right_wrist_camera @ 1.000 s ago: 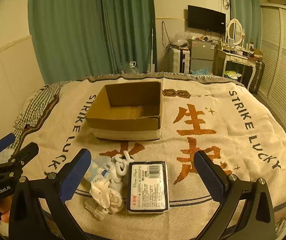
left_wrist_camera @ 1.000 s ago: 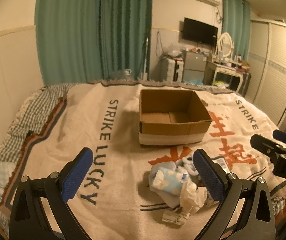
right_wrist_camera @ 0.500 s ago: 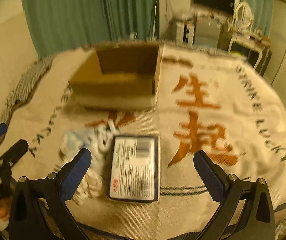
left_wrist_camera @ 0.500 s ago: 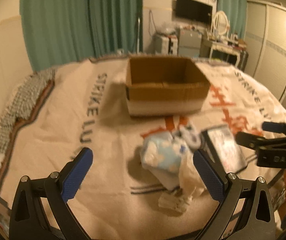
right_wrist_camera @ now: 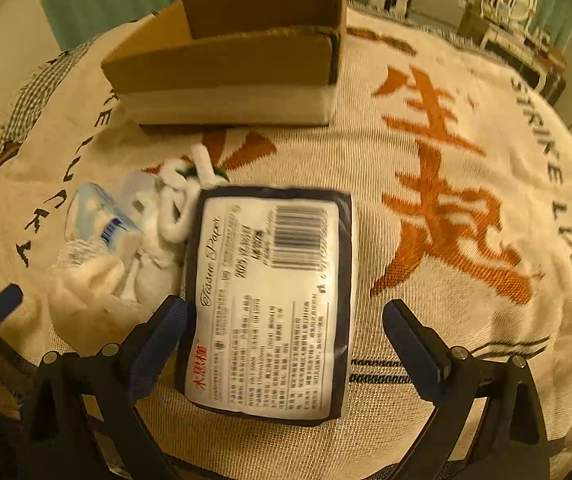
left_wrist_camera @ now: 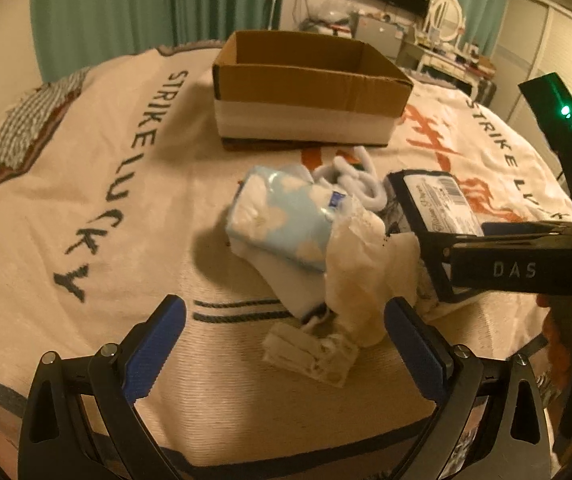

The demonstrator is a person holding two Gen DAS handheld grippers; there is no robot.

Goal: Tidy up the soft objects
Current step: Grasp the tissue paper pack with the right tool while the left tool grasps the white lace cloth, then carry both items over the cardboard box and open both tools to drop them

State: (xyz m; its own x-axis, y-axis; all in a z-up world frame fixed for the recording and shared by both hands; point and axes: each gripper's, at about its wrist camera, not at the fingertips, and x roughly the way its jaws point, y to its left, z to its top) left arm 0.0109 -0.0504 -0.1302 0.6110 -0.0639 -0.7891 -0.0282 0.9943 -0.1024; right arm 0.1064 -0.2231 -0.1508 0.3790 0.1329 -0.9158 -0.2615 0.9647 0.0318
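Note:
An open cardboard box (left_wrist_camera: 306, 92) stands on the bed, also in the right wrist view (right_wrist_camera: 230, 76). In front of it lies a pile: a light blue tissue pack (left_wrist_camera: 286, 220), a white fluffy item (left_wrist_camera: 350, 184), crumpled white cloth (left_wrist_camera: 366, 276) and a dark-edged tissue paper pack (right_wrist_camera: 270, 300). My left gripper (left_wrist_camera: 286, 344) is open, just short of the crumpled cloth. My right gripper (right_wrist_camera: 286, 344) is open, its jaws astride the near end of the tissue paper pack; it shows from the side in the left wrist view (left_wrist_camera: 526, 256).
The bed is covered by a cream blanket (right_wrist_camera: 466, 160) with orange characters and "STRIKE LUCKY" lettering. A checked cloth (left_wrist_camera: 18, 128) lies at the left edge. Green curtains, a TV and a dressing table stand beyond the bed.
Both grippers have moved forward and down toward the pile. The right gripper now straddles the tissue paper pack; the left is close over the crumpled cloth. Both stay open.

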